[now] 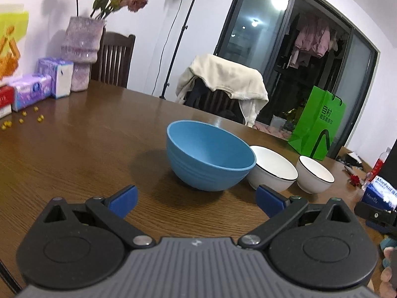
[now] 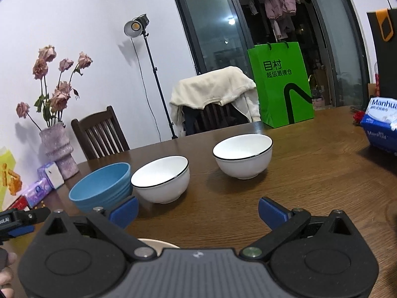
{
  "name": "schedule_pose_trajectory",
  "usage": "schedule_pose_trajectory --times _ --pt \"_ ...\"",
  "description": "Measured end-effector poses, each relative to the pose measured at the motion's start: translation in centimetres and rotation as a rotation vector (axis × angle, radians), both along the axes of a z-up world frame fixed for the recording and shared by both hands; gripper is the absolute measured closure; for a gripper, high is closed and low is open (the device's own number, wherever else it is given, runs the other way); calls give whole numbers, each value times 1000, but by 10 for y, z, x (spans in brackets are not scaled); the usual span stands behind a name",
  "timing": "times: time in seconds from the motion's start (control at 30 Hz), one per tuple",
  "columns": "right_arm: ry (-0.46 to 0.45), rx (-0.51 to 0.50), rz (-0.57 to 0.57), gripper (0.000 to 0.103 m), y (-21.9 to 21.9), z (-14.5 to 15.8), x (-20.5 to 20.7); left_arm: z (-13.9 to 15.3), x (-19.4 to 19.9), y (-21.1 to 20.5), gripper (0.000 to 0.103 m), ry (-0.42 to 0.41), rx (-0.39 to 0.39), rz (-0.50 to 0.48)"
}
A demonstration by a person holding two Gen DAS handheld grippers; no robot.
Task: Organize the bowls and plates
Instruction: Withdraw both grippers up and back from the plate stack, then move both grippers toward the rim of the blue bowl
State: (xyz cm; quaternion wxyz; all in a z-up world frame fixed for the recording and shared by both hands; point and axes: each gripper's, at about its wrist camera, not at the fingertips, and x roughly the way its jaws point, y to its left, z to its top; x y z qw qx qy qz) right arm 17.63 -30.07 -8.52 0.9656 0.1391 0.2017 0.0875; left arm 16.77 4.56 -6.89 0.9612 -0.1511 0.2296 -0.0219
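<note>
Three bowls stood in a row on the table (image 1: 74, 149): a blue bowl (image 1: 208, 156) at the left, a white bowl (image 1: 273, 171) touching or just beside it in the middle, and a second white bowl (image 1: 315, 177) a little apart at the right. A pale rim (image 2: 158, 243), perhaps a plate, showed just under the right gripper; too little of it was visible to be sure.

The left gripper (image 1: 196, 198) hung near the blue bowl, its jaws spread wide and holding nothing. The right gripper (image 2: 198, 211) faced the gap between the two white bowls, its jaws also spread and empty.

Nothing looked stacked yet, so the sorting seemed to be at its start: the approach to a first bowl. Nesting would likely call for pinching one white bowl by its rim and lowering it into the other.

Farther off stood a vase (image 2: 58, 149) at the left, chairs, and a green bag (image 2: 280, 84) at the far right.
</note>
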Motion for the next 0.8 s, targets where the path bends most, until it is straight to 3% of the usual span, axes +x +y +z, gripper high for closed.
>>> schedule_pose_trajectory --times 0.17,0.8 --pt "25 39 -12 0 -7 -10 2 -6 2 3 0 27 -25 -11" --pt "5 30 -25 0 -6 -13 -7 -10 6 -7 0 58 2 -38"
